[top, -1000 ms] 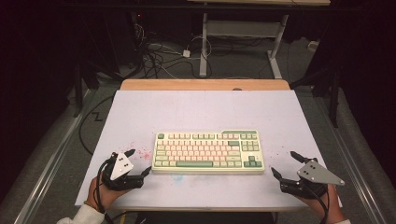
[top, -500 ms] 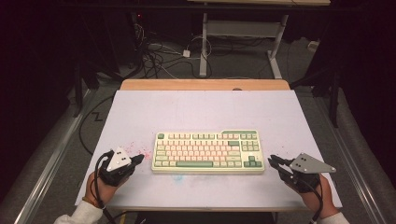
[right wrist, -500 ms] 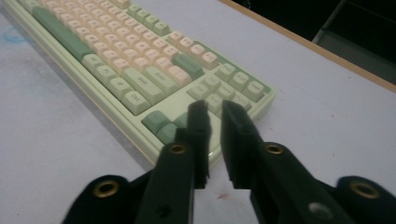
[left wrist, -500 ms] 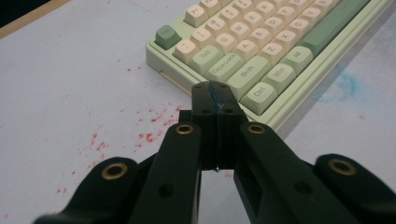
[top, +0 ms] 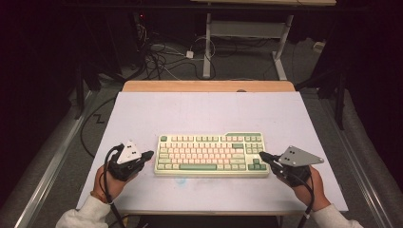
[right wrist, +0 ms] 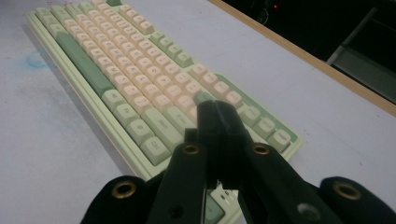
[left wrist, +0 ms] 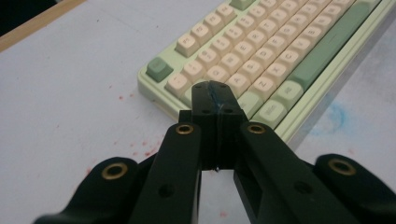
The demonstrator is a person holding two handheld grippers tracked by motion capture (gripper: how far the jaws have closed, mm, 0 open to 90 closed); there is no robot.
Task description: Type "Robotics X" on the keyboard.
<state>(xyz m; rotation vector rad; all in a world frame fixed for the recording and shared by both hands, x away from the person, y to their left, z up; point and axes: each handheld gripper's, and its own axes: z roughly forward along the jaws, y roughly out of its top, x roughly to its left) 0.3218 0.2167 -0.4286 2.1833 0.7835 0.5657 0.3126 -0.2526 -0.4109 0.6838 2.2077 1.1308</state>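
Note:
A pale green keyboard (top: pixel 211 154) with cream and green keys lies on the near half of the white table (top: pixel 204 111). My left gripper (top: pixel 151 153) is shut with nothing in it, its tips just off the keyboard's left end. In the left gripper view the closed jaws (left wrist: pixel 215 91) hover above the keyboard's (left wrist: pixel 261 46) lower left corner keys. My right gripper (top: pixel 261 155), also shut and empty, has just finished closing. Its tips reach the keyboard's right end. The right gripper view shows the gripper (right wrist: pixel 217 109) over the right-hand keys of the keyboard (right wrist: pixel 121 60).
The table's wooden far edge (top: pixel 209 86) borders a dark floor with cables and a desk frame (top: pixel 242 28). Red specks (left wrist: pixel 140 149) mark the cover by the left gripper, and a blue smudge (left wrist: pixel 334 116) sits in front of the keyboard.
Both grippers went from open to shut. Each hand moved inward toward its end of the keyboard and rose a little.

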